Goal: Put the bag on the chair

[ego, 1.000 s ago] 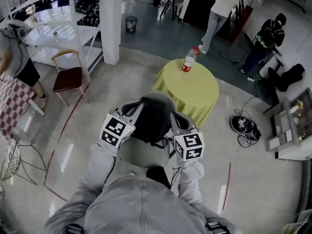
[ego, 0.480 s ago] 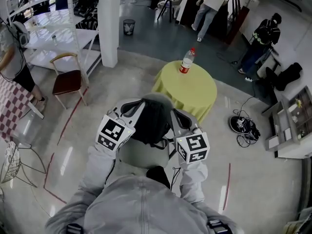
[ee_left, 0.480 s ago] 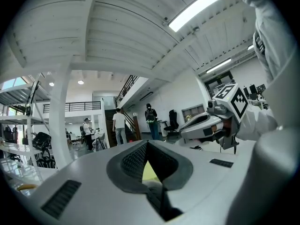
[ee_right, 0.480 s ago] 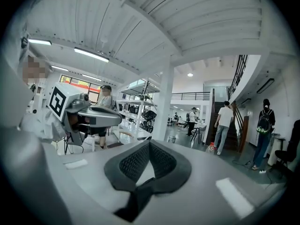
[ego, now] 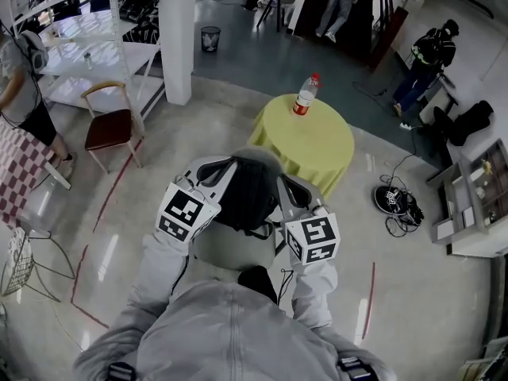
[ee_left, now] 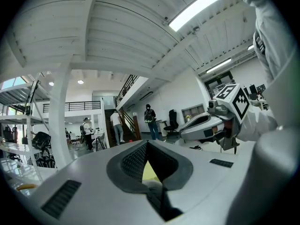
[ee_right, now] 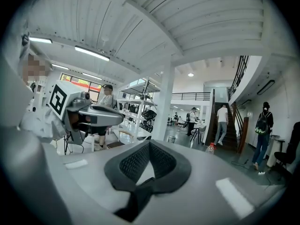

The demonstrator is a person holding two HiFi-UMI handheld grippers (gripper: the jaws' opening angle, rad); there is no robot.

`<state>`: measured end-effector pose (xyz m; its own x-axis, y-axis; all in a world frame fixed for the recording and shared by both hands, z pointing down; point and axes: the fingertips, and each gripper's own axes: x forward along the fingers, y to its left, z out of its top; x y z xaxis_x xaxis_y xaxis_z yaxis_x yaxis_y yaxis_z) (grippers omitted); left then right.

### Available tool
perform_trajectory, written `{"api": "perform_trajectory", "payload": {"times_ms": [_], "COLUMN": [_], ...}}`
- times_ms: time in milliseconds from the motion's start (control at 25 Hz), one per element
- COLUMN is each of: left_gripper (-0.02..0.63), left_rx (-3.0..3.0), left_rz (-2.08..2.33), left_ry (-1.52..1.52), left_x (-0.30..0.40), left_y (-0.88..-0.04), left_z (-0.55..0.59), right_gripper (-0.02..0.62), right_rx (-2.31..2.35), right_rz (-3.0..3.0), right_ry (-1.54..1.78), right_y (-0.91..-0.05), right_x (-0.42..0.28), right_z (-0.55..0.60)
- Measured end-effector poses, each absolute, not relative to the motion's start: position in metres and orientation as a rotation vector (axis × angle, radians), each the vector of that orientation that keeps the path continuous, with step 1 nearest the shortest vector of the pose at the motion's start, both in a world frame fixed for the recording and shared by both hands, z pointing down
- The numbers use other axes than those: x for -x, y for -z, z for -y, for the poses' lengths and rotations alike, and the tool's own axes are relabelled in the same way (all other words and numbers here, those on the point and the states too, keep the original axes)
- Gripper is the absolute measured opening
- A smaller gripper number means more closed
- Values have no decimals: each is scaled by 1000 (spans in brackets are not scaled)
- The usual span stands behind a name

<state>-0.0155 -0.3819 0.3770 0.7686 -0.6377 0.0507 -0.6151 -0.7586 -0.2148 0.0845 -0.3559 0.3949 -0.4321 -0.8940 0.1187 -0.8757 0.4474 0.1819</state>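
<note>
A black and grey bag [ego: 246, 193] hangs in front of me between both grippers. My left gripper [ego: 225, 169] is shut on a dark strap at the bag's left side; the strap shows pinched in its jaws [ee_left: 159, 196]. My right gripper [ego: 280, 189] is shut on a strap at the right side, seen between its pads [ee_right: 138, 196]. The chair [ego: 111, 125], wooden with a dark red seat, stands on the floor to the far left, well apart from the bag.
A round yellow table [ego: 317, 145] with a bottle [ego: 304, 95] stands just beyond the bag. A white column [ego: 178, 38] and white shelving [ego: 87, 50] rise behind the chair. A person [ego: 24, 94] stands at the left. Cables [ego: 397, 205] lie at the right.
Both grippers and the bag sit in nearly the same place. A person at the back has walked further away towards the stairs.
</note>
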Motion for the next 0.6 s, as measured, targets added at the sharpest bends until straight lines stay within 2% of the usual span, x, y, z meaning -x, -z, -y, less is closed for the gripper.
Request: {"api": "perform_trajectory", "payload": {"times_ms": [600], "left_gripper": [6], "left_rx": [2802], "left_rz": [-1006], "left_ry": [199], "left_x": [17], "left_y": [-388], "left_z": [378], "right_gripper": [9], "right_rx": [-1533], "right_rz": [2520], "right_ry": [85], "right_y": [-406], "right_x": [-83], "right_z": [352]}}
